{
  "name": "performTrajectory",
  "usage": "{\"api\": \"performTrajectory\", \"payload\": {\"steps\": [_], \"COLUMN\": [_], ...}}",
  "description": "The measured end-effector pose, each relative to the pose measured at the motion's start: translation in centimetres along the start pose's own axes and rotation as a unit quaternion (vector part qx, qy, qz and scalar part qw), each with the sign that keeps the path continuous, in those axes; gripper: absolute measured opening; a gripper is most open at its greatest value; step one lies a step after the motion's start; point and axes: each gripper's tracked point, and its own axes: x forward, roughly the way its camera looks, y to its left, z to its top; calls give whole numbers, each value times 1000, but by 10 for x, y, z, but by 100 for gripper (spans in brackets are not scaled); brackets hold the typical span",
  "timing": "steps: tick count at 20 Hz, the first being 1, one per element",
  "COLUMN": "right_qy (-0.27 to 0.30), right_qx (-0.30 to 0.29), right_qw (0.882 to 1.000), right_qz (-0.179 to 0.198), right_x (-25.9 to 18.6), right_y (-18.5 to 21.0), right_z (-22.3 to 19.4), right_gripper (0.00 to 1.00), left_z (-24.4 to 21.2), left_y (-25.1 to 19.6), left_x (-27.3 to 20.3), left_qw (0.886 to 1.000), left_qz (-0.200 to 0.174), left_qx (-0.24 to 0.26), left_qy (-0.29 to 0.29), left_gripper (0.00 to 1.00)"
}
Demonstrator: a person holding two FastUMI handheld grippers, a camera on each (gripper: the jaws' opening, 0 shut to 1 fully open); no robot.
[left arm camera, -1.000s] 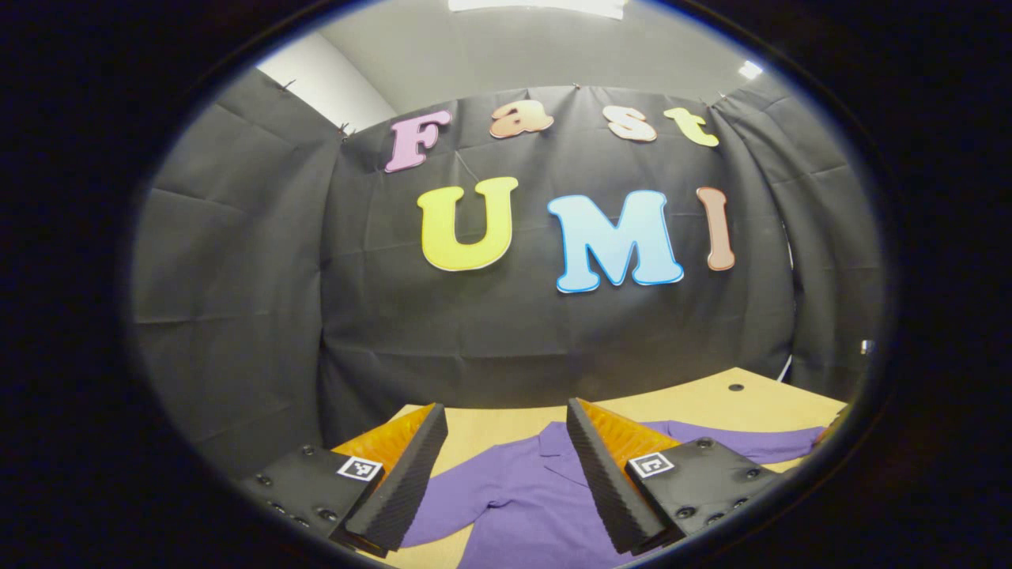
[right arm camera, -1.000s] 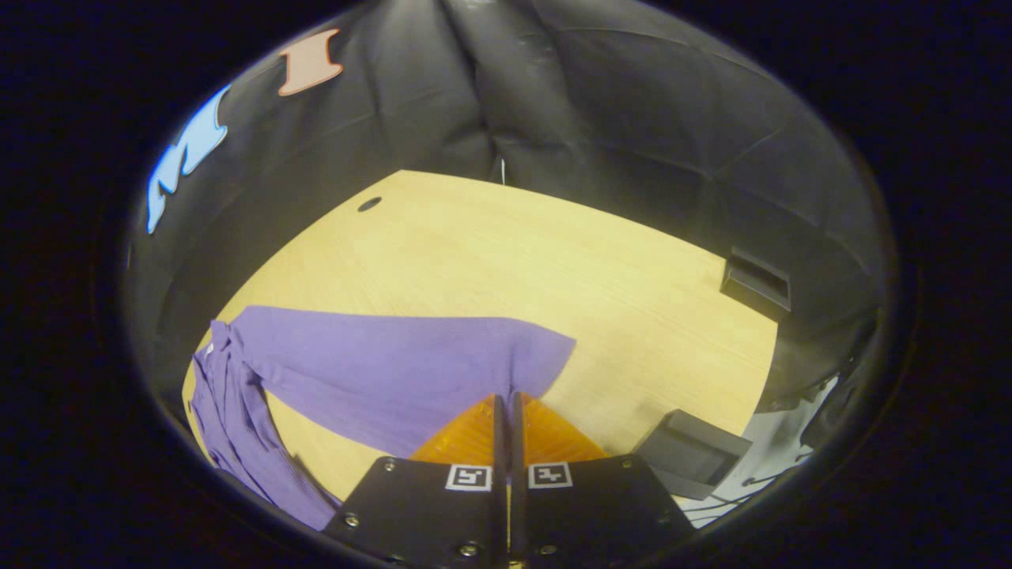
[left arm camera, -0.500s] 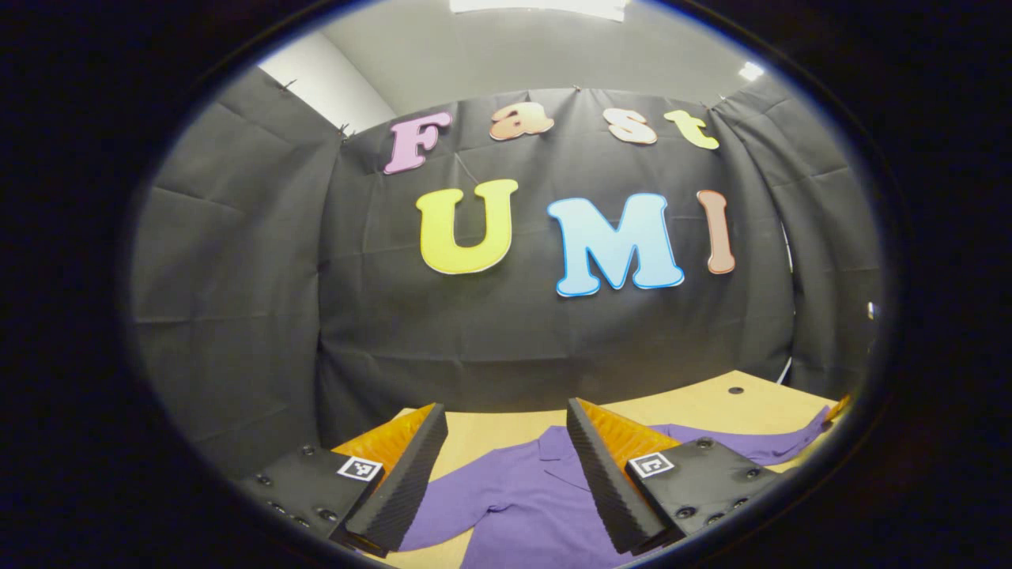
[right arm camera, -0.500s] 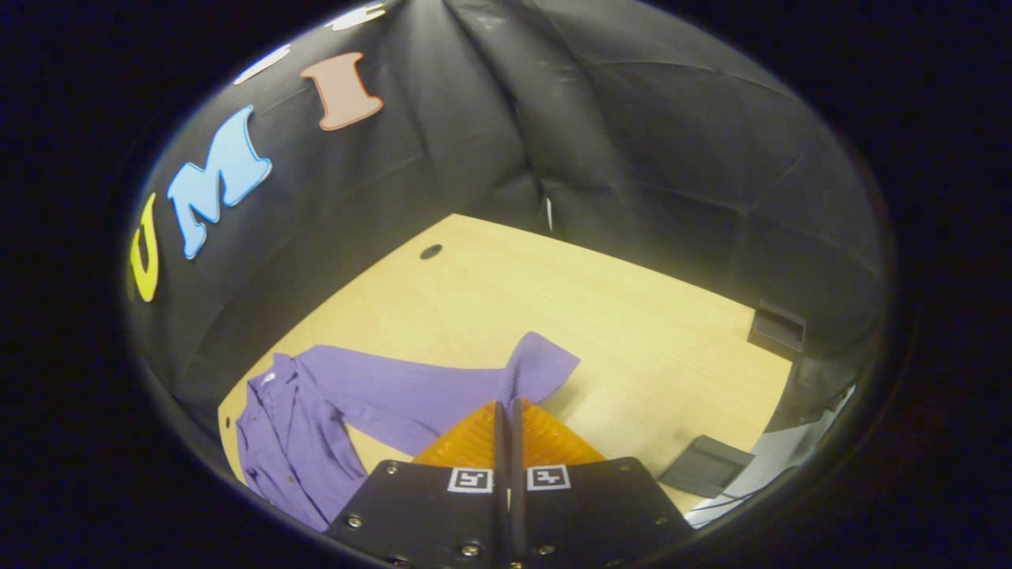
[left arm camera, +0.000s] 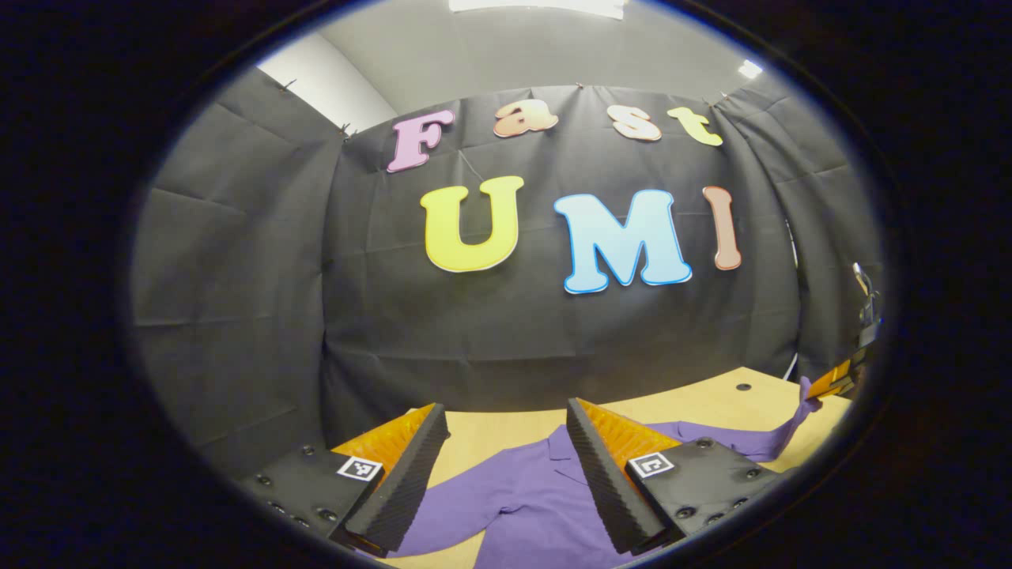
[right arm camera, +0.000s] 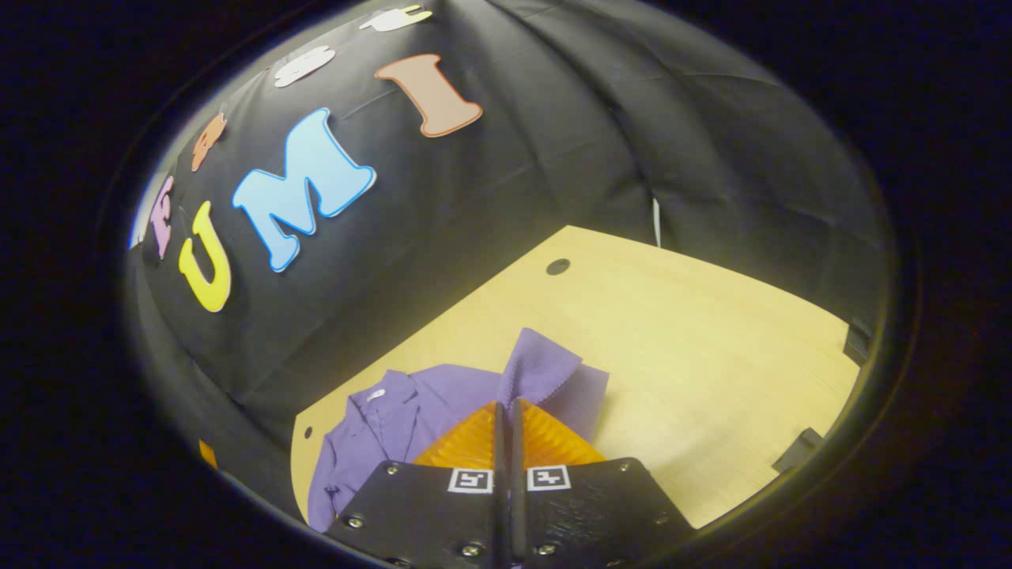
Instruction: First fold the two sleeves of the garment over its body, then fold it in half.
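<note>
A purple collared shirt [left arm camera: 522, 490] lies flat on the wooden table, its collar [right arm camera: 387, 395] toward the back wall. My left gripper [left arm camera: 506, 411] hovers open above the shirt's chest, nothing between its fingers. My right gripper [right arm camera: 506, 405] is shut on the end of the shirt's right sleeve [right arm camera: 545, 367]. It holds the cuff up off the table, and the cloth bunches just ahead of the fingertips. In the left gripper view the right gripper [left arm camera: 838, 382] appears at the far right edge, with the sleeve [left arm camera: 727, 438] rising from the table to it.
The light wooden table [right arm camera: 696, 332] stretches to the right of the shirt and has a round cable hole [right arm camera: 558, 266] near its back edge. Small dark boxes [right arm camera: 798, 450] sit at the table's right side. Black cloth walls close the back and sides.
My right gripper has lifted the sleeve end off the table and carried it in toward the shirt's body, so the sleeve is now bunched. The left gripper has stayed put and open.
</note>
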Motion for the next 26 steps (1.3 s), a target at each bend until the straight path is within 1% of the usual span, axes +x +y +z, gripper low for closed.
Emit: {"api": "performTrajectory", "payload": {"steps": [3,7,9,14,19,24,26], "right_qy": [-1,4,9,27,33,50,61], "right_qx": [-8,-52,-71,-113,-146,-180,-196], "right_qw": [1000,997,994,985,975,963,957], "right_qz": [28,62,84,131,164,194,203], "right_x": [10,25,30,49,65,73,77], "right_y": [36,87,119,195,265,324,342], "right_z": [7,3,-2,-29,-54,-94,-115], "right_gripper": [1,1,1,1,1,1,1], "left_z": [-3,-5,-6,-18,-29,-41,-45], "left_y": [10,21,27,50,88,135,152], "left_x": [0,0,1,0,-12,-29,-39], "left_qw": [1000,1000,1000,999,998,996,995], "left_qz": [9,21,23,31,48,77,90], "left_qx": [-3,-2,-2,-15,-27,-29,-31], "left_qy": [3,6,6,14,16,23,26], "left_gripper": [96,96,96,97,96,96,96]}}
